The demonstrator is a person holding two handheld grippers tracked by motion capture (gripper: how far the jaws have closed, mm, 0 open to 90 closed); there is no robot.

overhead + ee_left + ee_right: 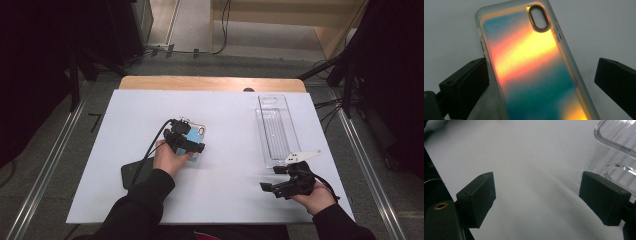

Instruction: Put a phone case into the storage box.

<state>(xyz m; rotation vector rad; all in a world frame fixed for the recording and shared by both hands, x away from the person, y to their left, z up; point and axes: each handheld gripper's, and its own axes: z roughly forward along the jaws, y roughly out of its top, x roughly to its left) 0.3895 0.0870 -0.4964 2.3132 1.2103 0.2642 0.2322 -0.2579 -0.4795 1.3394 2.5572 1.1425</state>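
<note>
An iridescent phone case [531, 65], orange and teal with a frosted rim, lies back-up on the white table [230, 115]. In the high view the case [193, 133] sits under my left gripper [189, 142]. My left gripper [541, 72] is open and straddles the case. The left jaw is against the case's edge, and the right jaw stands well clear of it. My right gripper [272, 177] rests near the table's front right. In its own view the right gripper [536, 195] is open over bare table with nothing between the jaws.
A long clear plastic tray [277, 127] lies at the right of the table, just beyond my right gripper; its corner [616, 147] shows close by. A dark phone [134, 173] lies flat beside my left forearm. Floor rails run along both sides of the table.
</note>
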